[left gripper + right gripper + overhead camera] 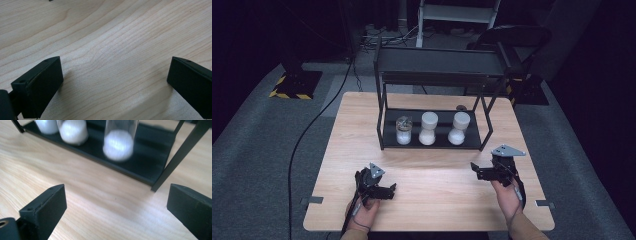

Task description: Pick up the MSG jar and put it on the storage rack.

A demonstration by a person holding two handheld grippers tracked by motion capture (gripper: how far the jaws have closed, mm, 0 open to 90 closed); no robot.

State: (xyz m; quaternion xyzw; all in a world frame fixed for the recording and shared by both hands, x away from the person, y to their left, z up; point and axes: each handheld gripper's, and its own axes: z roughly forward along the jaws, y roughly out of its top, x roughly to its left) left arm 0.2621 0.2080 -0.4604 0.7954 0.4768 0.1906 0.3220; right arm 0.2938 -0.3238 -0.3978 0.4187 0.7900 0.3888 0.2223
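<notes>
A black two-tier rack (384, 125) stands at the back middle of the wooden table (437, 200). Three jars with white contents sit in a row on its lower shelf: a clear one (403, 131) at left, then two white ones (428, 128) (459, 128). My left gripper (391, 191) rests low at the front left, open, over bare wood (115, 82). My right gripper (476, 171) is at the front right, open and empty (116, 207), in front of the rack's lower shelf (150, 162). The nearest jar (117, 143) is just beyond its jaws.
The rack's front right leg (172, 162) stands close to my right jaw. Its upper shelf (439, 62) overhangs the jars. A black cable (307, 135) runs over the grey carpet to the left of the table. A chair (512, 37) and a stand are behind the table.
</notes>
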